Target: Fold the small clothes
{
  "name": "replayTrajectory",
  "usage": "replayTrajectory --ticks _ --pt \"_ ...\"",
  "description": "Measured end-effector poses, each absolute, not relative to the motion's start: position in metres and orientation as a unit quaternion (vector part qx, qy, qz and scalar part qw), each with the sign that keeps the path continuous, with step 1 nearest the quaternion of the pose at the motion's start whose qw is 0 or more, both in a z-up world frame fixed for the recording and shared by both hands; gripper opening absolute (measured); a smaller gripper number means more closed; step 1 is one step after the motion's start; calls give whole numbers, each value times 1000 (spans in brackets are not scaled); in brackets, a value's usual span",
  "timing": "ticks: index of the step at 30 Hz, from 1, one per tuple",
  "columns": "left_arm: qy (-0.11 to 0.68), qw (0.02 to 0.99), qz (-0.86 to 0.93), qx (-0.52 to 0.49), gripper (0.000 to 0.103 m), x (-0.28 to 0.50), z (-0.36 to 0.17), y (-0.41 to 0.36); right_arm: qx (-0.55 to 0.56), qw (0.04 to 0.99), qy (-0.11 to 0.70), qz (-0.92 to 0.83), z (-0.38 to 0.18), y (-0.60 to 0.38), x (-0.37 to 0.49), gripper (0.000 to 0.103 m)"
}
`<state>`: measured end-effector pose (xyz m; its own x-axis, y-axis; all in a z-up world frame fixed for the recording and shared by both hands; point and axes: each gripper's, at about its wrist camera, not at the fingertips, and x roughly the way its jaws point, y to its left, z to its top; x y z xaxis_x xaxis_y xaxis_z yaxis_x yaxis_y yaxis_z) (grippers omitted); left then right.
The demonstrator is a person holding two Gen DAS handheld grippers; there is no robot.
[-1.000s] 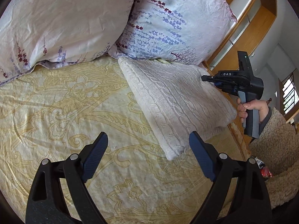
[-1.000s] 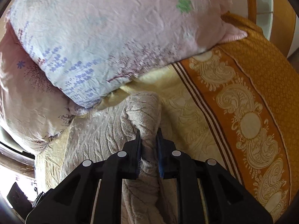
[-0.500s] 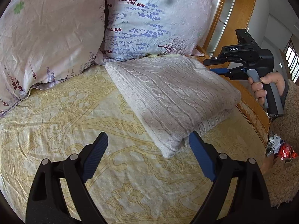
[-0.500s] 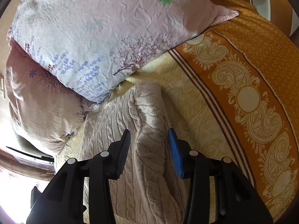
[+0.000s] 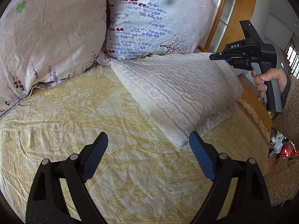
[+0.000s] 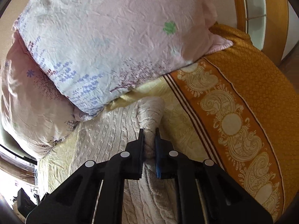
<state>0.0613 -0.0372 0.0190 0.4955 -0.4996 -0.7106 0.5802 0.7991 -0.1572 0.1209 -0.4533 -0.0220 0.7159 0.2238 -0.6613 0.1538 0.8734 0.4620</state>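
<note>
A cream cable-knit sweater lies folded into a thick rectangle on the bed, just below the pillows. My left gripper hangs open over the bedspread, its right finger close beside the sweater's near corner, with nothing between the pads. My right gripper reaches in at the sweater's far right edge, held by a hand. In the right wrist view the same gripper is shut on a raised ridge of the sweater, pinched thin between the pads.
Two floral pillows lean at the head of the bed. The yellow patterned bedspread has an orange border along its right side. A wooden cabinet stands behind. Wrappers lie beside a fleece sleeve.
The right jaws let the sweater's ridge go, stood open around it, then closed on it again a little higher. The left view rolled; its gripper stayed open.
</note>
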Motion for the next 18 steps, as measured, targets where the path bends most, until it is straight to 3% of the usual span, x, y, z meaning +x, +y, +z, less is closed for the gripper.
replayTrajectory --ticks 6,8,10,11,18 --pt "389 861 -321 67 88 59 16 -43 268 864 425 10 -61 -451 126 12" --pt "379 864 -323 82 88 55 16 -46 297 860 415 20 -55 -458 120 20" --pt "363 869 -321 100 88 50 17 -49 320 857 403 24 -49 -466 111 49" --pt "355 871 -321 108 88 48 17 -50 327 859 394 26 -46 -470 103 52" --pt "340 872 -329 125 88 40 18 -64 357 845 395 54 -56 -476 59 52"
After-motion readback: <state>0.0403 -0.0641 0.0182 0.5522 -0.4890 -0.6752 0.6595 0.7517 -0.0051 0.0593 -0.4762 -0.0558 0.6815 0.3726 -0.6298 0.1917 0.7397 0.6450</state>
